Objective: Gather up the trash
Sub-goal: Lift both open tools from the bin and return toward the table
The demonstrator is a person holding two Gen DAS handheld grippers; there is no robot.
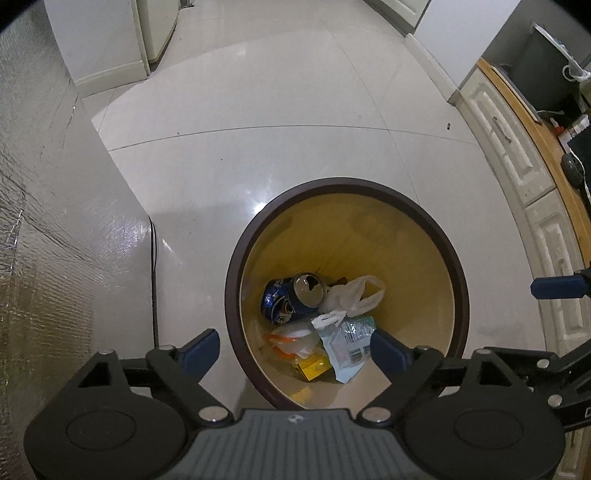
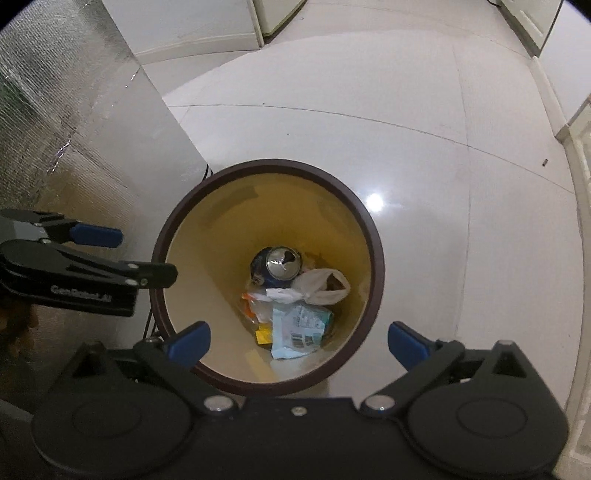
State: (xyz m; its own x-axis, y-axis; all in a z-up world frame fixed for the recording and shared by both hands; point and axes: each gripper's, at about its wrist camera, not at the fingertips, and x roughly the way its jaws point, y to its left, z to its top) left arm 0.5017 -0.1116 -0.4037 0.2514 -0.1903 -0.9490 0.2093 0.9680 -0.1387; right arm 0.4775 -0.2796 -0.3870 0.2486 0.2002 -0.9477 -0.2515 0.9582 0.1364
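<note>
A round trash bin with a dark brown rim [image 1: 436,221] [image 2: 354,206] and yellow inside stands on the tiled floor. In it lie a blue drink can [image 1: 291,301] [image 2: 277,266], a white plastic bag [image 1: 354,295] [image 2: 325,286], a light blue wrapper [image 1: 349,349] [image 2: 299,328] and orange and yellow scraps [image 1: 295,345] [image 2: 258,325]. My left gripper [image 1: 295,349] hangs open and empty above the bin's near side. My right gripper [image 2: 297,341] is open and empty above the bin. The left gripper also shows in the right wrist view [image 2: 110,254].
A foil-covered panel [image 1: 44,221] [image 2: 66,129] stands left of the bin. White cabinet drawers [image 1: 517,155] under a wooden countertop [image 1: 546,147] run along the right. A white appliance [image 1: 155,33] stands at the back. A cable [image 1: 153,266] runs down beside the panel.
</note>
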